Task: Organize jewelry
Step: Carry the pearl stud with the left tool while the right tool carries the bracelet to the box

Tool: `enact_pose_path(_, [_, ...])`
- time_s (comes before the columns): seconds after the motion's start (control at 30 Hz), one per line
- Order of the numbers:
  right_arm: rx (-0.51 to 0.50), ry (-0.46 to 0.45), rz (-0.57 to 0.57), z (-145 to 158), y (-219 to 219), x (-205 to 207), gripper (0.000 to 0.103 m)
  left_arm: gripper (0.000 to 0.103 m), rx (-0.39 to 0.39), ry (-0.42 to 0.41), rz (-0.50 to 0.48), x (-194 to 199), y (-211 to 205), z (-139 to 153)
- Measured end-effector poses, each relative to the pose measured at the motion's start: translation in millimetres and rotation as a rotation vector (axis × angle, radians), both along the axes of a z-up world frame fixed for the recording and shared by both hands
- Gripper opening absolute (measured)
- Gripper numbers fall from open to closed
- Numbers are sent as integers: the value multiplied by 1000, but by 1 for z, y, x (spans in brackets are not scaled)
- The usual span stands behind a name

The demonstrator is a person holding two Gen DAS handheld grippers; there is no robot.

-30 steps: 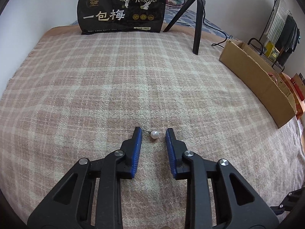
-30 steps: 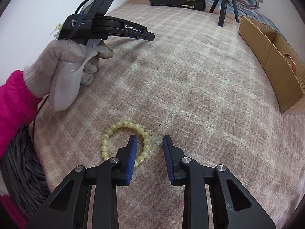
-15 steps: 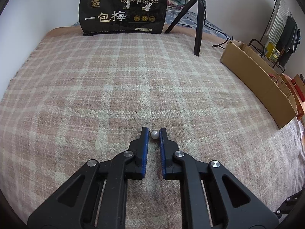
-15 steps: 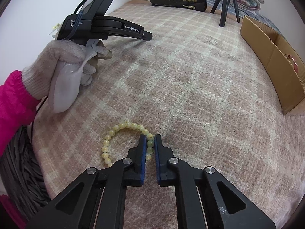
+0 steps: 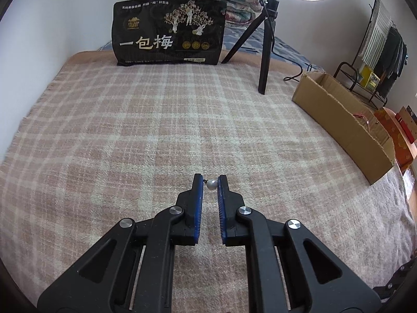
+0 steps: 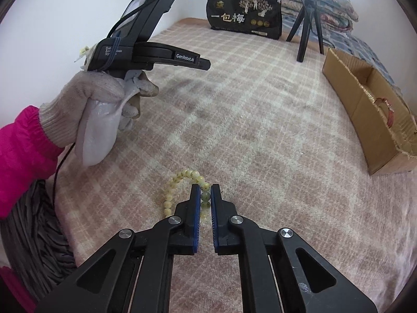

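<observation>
The left gripper [image 5: 210,180] is clamped on a small pearl earring [image 5: 211,184], pinched at the very tips of its blue pads above the plaid blanket [image 5: 156,130], well short of the cardboard box [image 5: 346,120] off to the right. The right gripper [image 6: 206,191] is closed on a yellow bead bracelet [image 6: 179,180], some beads caught between its pads and the rest looping to the left over the blanket, also well apart from the box, which holds a red band [image 6: 389,112].
</observation>
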State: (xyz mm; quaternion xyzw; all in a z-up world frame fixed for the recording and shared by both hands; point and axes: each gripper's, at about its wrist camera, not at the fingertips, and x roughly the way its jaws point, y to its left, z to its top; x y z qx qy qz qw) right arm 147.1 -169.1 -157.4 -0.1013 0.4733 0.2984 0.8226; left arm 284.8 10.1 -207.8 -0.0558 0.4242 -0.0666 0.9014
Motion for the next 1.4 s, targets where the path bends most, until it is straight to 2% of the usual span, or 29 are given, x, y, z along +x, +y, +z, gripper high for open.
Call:
enact_pose_path(0.3, [-24,-73,-30,20,-5,-3,6,9,19,-41,-22,-20,-3,19])
enact_pose_path(0.6, [-27,-144,-92,39,-26,7,6,9,-8,-92,-37,-32,-12,46])
enact_pose_path(1.4, [49,-310,-378,98,-133,64,6,9,-84,-154,-105,-12,-63,89])
